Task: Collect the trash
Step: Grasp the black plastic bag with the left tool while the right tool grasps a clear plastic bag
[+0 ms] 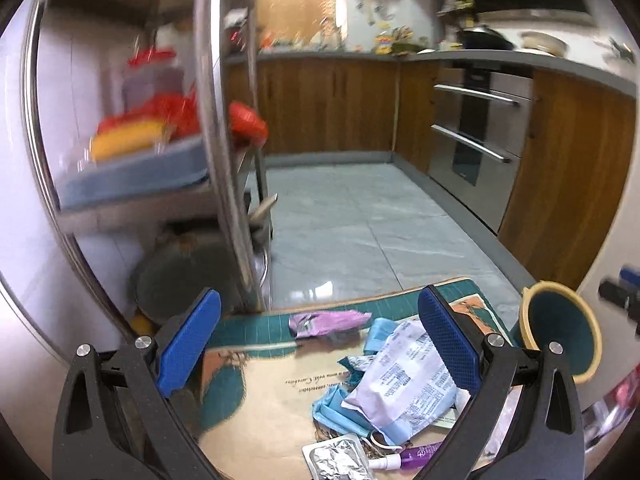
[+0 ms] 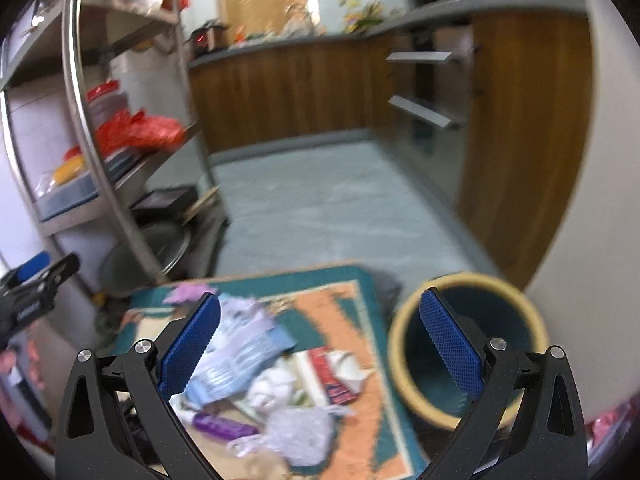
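Trash lies on a patterned mat [image 1: 256, 396] on the floor: a purple wrapper [image 1: 326, 321], a white and blue printed packet [image 1: 404, 384], a foil sachet [image 1: 334, 458] and a purple tube [image 1: 420, 450]. My left gripper [image 1: 320, 344] is open and empty above this pile. My right gripper [image 2: 320, 344] is open and empty, above the packet [image 2: 236, 356], a red box [image 2: 334, 376], a clear plastic bag [image 2: 300, 432] and the purple tube [image 2: 220, 426]. A round bin with a cream rim [image 2: 468, 356] stands right of the mat; it also shows in the left wrist view [image 1: 560, 332].
A metal shelf rack [image 1: 224, 128] with red and yellow items stands at the left, a dark pan [image 1: 188, 276] under it. Wooden cabinets [image 1: 320, 104] and an oven [image 1: 476, 136] line the back and right. Grey tiled floor [image 1: 360, 220] lies beyond the mat.
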Motion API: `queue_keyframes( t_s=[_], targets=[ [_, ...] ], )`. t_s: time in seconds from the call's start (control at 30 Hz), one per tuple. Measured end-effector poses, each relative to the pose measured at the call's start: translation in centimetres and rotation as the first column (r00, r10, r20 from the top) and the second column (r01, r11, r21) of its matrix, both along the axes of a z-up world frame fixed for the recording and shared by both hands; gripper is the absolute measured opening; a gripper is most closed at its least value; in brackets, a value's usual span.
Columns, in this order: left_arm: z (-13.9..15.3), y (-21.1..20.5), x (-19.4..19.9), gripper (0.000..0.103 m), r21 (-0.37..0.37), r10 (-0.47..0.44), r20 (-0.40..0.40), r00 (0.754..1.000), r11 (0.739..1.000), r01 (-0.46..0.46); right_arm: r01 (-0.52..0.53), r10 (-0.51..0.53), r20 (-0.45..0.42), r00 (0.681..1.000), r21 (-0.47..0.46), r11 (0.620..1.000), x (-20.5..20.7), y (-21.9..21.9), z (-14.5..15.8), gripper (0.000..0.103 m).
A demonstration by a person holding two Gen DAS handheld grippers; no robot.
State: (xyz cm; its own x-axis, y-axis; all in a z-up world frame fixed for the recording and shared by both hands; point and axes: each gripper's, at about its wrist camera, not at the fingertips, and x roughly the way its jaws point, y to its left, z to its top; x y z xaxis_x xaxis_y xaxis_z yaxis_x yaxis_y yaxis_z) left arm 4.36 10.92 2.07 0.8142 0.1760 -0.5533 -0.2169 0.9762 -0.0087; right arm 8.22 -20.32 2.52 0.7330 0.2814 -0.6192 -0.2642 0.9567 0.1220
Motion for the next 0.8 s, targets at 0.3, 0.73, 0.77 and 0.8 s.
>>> queue_keyframes(
  t_s=[0.3, 0.73, 0.77, 0.8],
  targets=[
    [-4.2, 1.7, 3.9, 0.097, -0.001, -0.024, -0.109, 0.994, 1.0, 0.024, -0.067, 0.076, -0.356, 0.931, 0.039, 0.997, 0.4, 3.2, -8.8, 0.072],
    [-6.1, -0.8, 4.7, 0.094, -0.021, -0.124, -0.174, 0.977, 0.992, 0.123, -0.015, 0.024, -0.543, 0.839, 0.021, 1.0, 1.8, 2.8, -14.9, 0.012],
    [-6.1, -0.6, 4.4, 0.091, -0.046, -0.136, -0.174, 0.975, 0.99, 0.13, -0.01, 0.021, -0.534, 0.845, 0.024, 1.0, 1.9, 2.8, -14.8, 0.007],
    [-6.0, -0.6, 4.1, 0.09, -0.067, -0.146, -0.173, 0.974, 0.988, 0.136, -0.005, 0.019, -0.528, 0.849, 0.028, 1.0, 2.0, 2.7, -14.7, 0.006]
  ],
)
